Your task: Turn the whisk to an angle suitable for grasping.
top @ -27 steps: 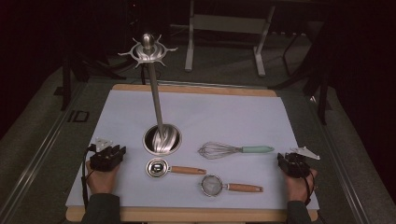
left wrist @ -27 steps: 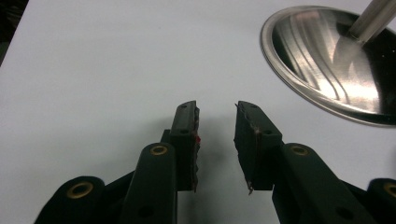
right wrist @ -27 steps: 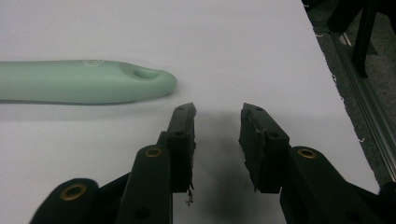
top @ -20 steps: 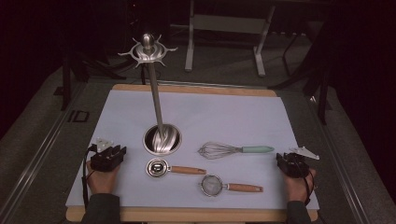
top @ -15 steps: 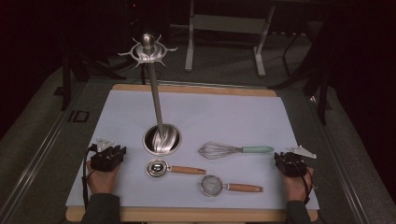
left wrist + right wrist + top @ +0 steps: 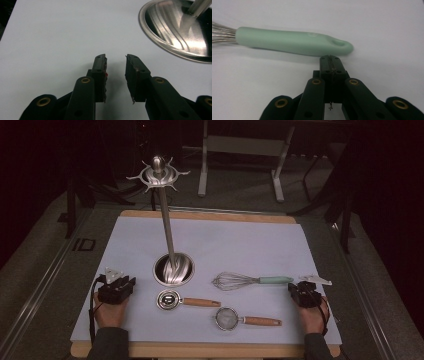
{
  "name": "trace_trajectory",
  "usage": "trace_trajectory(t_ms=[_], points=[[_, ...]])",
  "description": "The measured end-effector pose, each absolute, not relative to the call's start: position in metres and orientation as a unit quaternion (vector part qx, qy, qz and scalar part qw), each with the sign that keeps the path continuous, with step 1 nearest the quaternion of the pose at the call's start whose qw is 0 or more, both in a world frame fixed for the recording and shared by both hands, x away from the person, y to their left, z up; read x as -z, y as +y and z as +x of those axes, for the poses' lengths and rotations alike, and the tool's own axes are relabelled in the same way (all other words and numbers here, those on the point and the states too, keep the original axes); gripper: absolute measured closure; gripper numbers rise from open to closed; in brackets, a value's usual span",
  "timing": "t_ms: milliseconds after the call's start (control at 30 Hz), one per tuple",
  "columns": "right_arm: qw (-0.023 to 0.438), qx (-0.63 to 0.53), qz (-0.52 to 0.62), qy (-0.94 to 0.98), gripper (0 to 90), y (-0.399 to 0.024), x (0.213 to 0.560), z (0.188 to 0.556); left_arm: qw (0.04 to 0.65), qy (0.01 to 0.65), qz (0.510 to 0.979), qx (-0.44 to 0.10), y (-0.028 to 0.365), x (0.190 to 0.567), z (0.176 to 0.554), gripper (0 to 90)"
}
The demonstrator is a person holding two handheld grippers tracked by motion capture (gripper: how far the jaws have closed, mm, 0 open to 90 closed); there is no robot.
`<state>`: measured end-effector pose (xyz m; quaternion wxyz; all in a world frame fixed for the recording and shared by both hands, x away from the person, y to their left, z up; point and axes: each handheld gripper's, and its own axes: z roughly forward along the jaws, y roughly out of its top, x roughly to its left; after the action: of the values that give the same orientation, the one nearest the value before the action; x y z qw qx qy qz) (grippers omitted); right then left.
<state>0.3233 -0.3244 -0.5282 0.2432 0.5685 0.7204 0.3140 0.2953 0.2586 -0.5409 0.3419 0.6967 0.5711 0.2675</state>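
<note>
The left tool (image 6: pixel 116 288) rests on the white worktop (image 6: pixel 240 245) at the near left, its jaws apart with nothing between them. In the left gripper view they point over bare surface toward the rim of the stand's steel base (image 6: pixel 175 30), which lies ahead and to one side. It need do nothing for this step except stay clear.

In the middle stands the stand (image 6: pixel 167 230), a tall post with hooks at its top, and in front of it lie a scoop (image 6: pixel 186 301) and a strainer (image 6: pixel 245 320), both with wooden handles. Neither is in the way.

The whisk (image 6: pixel 250 281) lies right of the base, wires toward the stand, mint handle (image 6: pixel 294 43) toward the right tool (image 6: pixel 303 292). That tool's jaws are pressed together and empty, their tips just short of the handle's end, where a hanging hole shows. The step in hand looks like reaching for the whisk.

To do it well, the jaws should part first, wide enough to pass the handle, since closed tips would only nudge the whisk away. Then come in low and across the handle, a little inboard of the hole where it is thicker, and close squarely. I cannot tell from these views whether the tips already touch the handle, so the opening should be done gently.
</note>
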Motion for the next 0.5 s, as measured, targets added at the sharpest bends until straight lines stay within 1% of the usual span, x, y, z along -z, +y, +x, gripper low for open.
trace_trajectory(t_ms=[200, 500], points=[[0.24, -0.3, 0.558, 0.736, 90.0, -0.313, 0.53, 0.33, 0.342, 0.571, 0.696, -0.267, 0.259, 0.541, 0.295, 70.2], [0.234, -0.289, 0.557, 0.743, 90.0, -0.31, 0.528, 0.346, 0.341, 0.572, 0.696, -0.269, 0.258, 0.541, 0.295, 70.2]])
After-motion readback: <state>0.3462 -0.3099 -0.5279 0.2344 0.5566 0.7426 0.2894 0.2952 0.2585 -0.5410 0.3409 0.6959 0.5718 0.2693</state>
